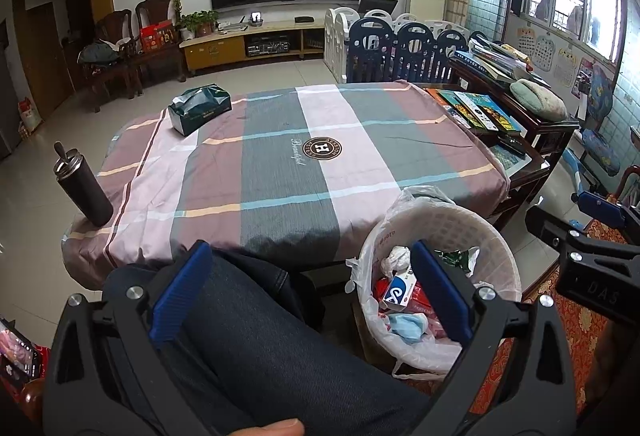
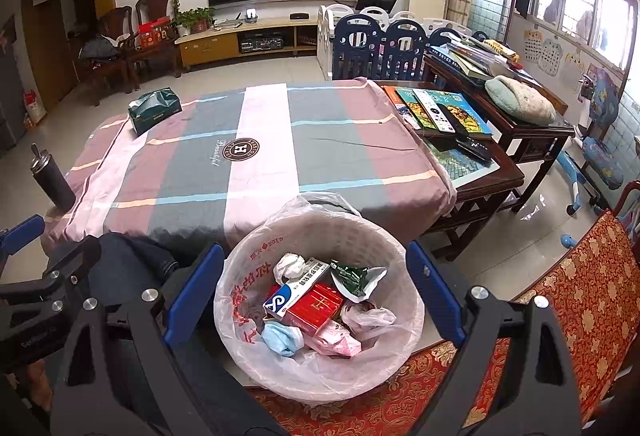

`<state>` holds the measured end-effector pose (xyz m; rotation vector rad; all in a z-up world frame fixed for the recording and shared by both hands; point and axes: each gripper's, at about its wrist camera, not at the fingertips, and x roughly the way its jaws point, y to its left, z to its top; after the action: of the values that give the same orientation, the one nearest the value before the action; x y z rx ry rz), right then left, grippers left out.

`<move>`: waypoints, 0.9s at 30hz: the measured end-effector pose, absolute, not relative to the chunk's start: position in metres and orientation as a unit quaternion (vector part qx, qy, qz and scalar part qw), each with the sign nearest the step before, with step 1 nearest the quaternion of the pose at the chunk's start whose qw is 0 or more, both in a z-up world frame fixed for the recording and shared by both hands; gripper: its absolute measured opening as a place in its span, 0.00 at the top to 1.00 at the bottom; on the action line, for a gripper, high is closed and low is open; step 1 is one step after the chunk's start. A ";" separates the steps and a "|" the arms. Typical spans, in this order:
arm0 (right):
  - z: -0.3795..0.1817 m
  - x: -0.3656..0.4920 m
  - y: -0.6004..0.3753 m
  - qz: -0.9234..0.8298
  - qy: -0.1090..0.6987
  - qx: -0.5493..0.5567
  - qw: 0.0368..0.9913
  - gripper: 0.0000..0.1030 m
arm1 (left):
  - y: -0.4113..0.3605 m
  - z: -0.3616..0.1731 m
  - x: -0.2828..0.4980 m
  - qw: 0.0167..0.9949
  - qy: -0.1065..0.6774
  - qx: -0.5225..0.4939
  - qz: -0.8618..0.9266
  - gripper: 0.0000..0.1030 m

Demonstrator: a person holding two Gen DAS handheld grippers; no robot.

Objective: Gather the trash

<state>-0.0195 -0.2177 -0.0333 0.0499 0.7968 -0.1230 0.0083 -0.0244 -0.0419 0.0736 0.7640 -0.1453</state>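
Right gripper (image 2: 316, 292) jaws wide, poised above trash-filled bin (image 2: 256, 236)

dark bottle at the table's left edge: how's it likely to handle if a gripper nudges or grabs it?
The dark bottle stands tall and narrow at the very edge of the cloth-covered table, so a sideways nudge would probably tip it off. Its body looks rigid and smooth, maybe slippery. On its side it would likely roll.
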 end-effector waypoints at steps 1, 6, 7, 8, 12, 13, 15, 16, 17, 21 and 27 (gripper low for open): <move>-0.033 -0.019 -0.218 -0.060 0.388 0.024 0.920 0.12 | -0.024 -0.042 0.008 0.924 0.373 0.036 -0.071 0.04; -0.033 -0.019 -0.217 -0.060 0.387 0.025 0.920 0.12 | -0.025 -0.043 0.009 0.924 0.374 0.036 -0.071 0.04; -0.033 -0.019 -0.218 -0.060 0.387 0.024 0.920 0.12 | -0.025 -0.043 0.009 0.924 0.374 0.036 -0.071 0.04; -0.033 -0.019 -0.217 -0.060 0.387 0.023 0.920 0.12 | -0.025 -0.043 0.009 0.924 0.375 0.036 -0.072 0.04; -0.034 -0.019 -0.218 -0.059 0.389 0.026 0.919 0.12 | -0.025 -0.044 0.009 0.923 0.376 0.036 -0.073 0.04; -0.035 -0.019 -0.217 -0.059 0.389 0.027 0.919 0.12 | -0.025 -0.044 0.010 0.923 0.377 0.036 -0.073 0.04; -0.036 -0.017 -0.218 -0.059 0.390 0.028 0.918 0.12 | -0.025 -0.044 0.010 0.922 0.377 0.036 -0.073 0.03; -0.037 -0.017 -0.218 -0.058 0.391 0.028 0.918 0.12 | -0.025 -0.044 0.010 0.922 0.378 0.036 -0.073 0.03; -0.037 -0.016 -0.218 -0.058 0.391 0.028 0.918 0.12 | -0.025 -0.044 0.010 0.922 0.378 0.036 -0.074 0.03; -0.038 -0.016 -0.219 -0.060 0.391 0.027 0.918 0.12 | -0.025 -0.045 0.010 0.922 0.379 0.036 -0.074 0.03; -0.040 -0.017 -0.222 -0.063 0.393 0.032 0.917 0.12 | -0.025 -0.047 0.011 0.920 0.382 0.035 -0.076 0.03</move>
<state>-0.0168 -0.2223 -0.0399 0.0651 0.8077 -0.1297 0.0106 -0.0252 -0.0472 0.0729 0.7848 -0.1561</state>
